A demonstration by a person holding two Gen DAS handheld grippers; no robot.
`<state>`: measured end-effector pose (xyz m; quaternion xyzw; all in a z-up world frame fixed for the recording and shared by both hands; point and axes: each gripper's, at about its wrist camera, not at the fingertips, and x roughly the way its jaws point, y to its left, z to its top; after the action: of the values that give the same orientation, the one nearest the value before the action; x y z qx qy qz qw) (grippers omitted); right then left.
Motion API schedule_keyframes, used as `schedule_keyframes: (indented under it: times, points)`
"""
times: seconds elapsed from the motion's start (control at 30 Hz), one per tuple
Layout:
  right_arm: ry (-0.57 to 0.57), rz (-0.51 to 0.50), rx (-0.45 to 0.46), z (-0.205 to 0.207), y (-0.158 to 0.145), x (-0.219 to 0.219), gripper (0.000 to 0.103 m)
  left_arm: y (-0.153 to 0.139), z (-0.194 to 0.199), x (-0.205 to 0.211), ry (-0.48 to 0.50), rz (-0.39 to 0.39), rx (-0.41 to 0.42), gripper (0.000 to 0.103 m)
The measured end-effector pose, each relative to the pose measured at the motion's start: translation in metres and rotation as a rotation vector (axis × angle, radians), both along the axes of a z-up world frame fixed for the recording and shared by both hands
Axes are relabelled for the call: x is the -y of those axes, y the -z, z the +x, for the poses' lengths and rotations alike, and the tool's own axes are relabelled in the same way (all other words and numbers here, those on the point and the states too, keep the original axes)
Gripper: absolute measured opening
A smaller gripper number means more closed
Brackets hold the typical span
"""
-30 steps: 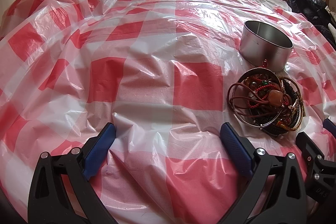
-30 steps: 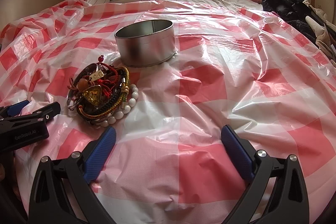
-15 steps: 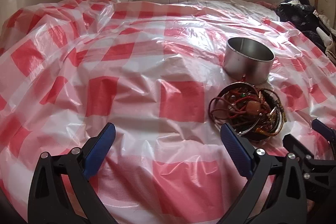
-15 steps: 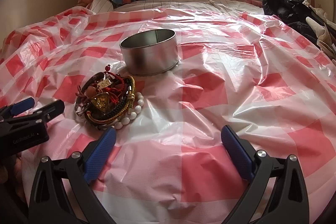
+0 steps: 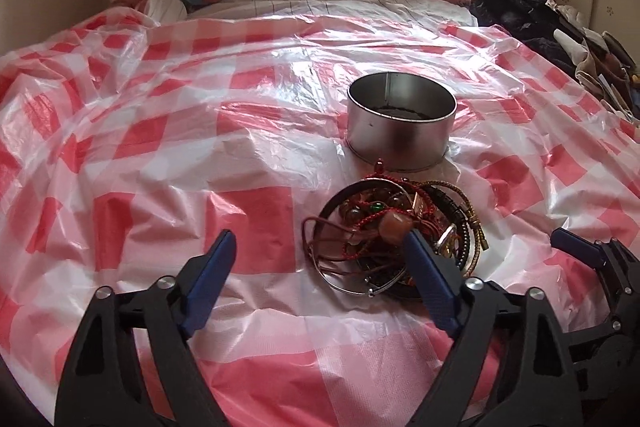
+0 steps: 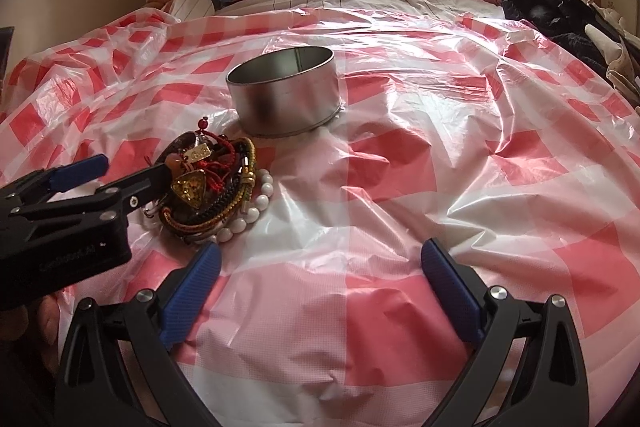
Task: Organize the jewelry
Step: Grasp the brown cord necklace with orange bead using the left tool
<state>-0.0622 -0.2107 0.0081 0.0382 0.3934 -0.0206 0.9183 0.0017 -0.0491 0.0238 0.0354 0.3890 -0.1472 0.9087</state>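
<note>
A pile of jewelry [image 5: 394, 235] lies near the middle of the red-checked sheet [image 5: 160, 131], just in front of a round tin [image 5: 401, 125]. The left gripper [image 5: 318, 247] has been closing, still partly wide, one finger at the pile, holding nothing. The right gripper [image 6: 318, 265] is wide apart, holding nothing.

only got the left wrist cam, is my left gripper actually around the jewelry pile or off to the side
Observer: Off to the side. One finger of the left gripper reaches the edge of the jewelry pile, and the other is over bare checked cloth. The jaws have just been closing, pinching nothing.
Operator: anything hidden behind the pile
Observer: A white bead bracelet curls round the side nearest the right gripper.
Operator: is the right one holding anything
Observer: No, it is open and empty.
</note>
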Motion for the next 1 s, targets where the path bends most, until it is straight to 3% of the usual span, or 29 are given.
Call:
schedule_keyframes:
  times: [0.07, 0.13, 0.17, 0.23, 0.3, 0.4, 0.43, 0.5, 0.57, 0.6, 0.63, 0.67, 0.77, 0.8, 0.83, 0.87, 1.0]
  points:
    - [0.001, 0.003, -0.002, 0.0, 0.0, 0.0, 0.096, 0.006, 0.007, -0.001, 0.026, -0.039, -0.044, 0.057]
    - [0.001, 0.005, -0.003, 0.0, 0.0, 0.0, 0.096, 0.007, 0.007, -0.001, 0.048, -0.055, -0.052, 0.036]
    - [0.001, 0.005, -0.003, 0.0, 0.0, 0.0, 0.096, 0.006, 0.006, -0.001, 0.057, -0.06, -0.046, 0.034]
    - [0.001, 0.009, -0.004, 0.001, 0.0, 0.001, 0.096, 0.004, 0.0, -0.003, 0.06, -0.061, -0.032, 0.008]
    - [0.001, 0.013, -0.004, 0.001, 0.0, 0.001, 0.096, 0.0, -0.005, -0.01, 0.045, -0.058, -0.011, 0.0]
    - [0.002, 0.017, -0.005, 0.0, 0.0, 0.002, 0.096, -0.009, -0.009, -0.023, 0.038, -0.086, 0.0, 0.0]
    - [0.002, 0.017, -0.005, 0.0, 0.0, 0.002, 0.096, -0.012, -0.011, -0.025, 0.075, -0.12, 0.003, 0.0]
    - [0.002, 0.018, -0.005, 0.0, 0.0, 0.002, 0.096, -0.013, -0.009, -0.024, 0.095, -0.103, 0.009, 0.001]
    - [0.002, 0.021, -0.005, 0.0, 0.0, 0.003, 0.096, -0.013, -0.007, -0.018, 0.118, -0.087, 0.017, 0.018]
    - [0.002, 0.023, -0.005, 0.0, 0.0, 0.003, 0.096, -0.012, -0.005, -0.015, 0.114, -0.074, 0.019, 0.044]
    - [0.002, 0.024, -0.006, 0.0, 0.0, 0.003, 0.096, -0.011, -0.003, -0.011, 0.109, -0.066, 0.028, 0.062]
    - [0.003, 0.023, -0.006, 0.0, 0.0, 0.003, 0.096, -0.011, -0.001, -0.008, 0.11, -0.062, 0.032, 0.064]
    - [0.002, 0.024, -0.006, 0.001, 0.0, 0.003, 0.096, -0.008, 0.008, 0.002, 0.135, -0.051, 0.011, 0.062]
    - [0.002, 0.024, -0.006, 0.001, 0.0, 0.003, 0.096, -0.006, 0.011, 0.004, 0.142, -0.048, -0.006, 0.047]
    - [0.002, 0.025, -0.007, 0.001, 0.0, 0.003, 0.096, -0.002, 0.015, 0.005, 0.147, -0.037, -0.035, 0.021]
    - [0.002, 0.024, -0.006, 0.001, 0.0, 0.003, 0.096, 0.0, 0.015, 0.006, 0.147, -0.028, -0.048, 0.015]
    - [0.003, 0.024, -0.007, 0.001, 0.0, 0.003, 0.096, -0.005, 0.004, -0.003, 0.145, -0.043, -0.046, 0.015]
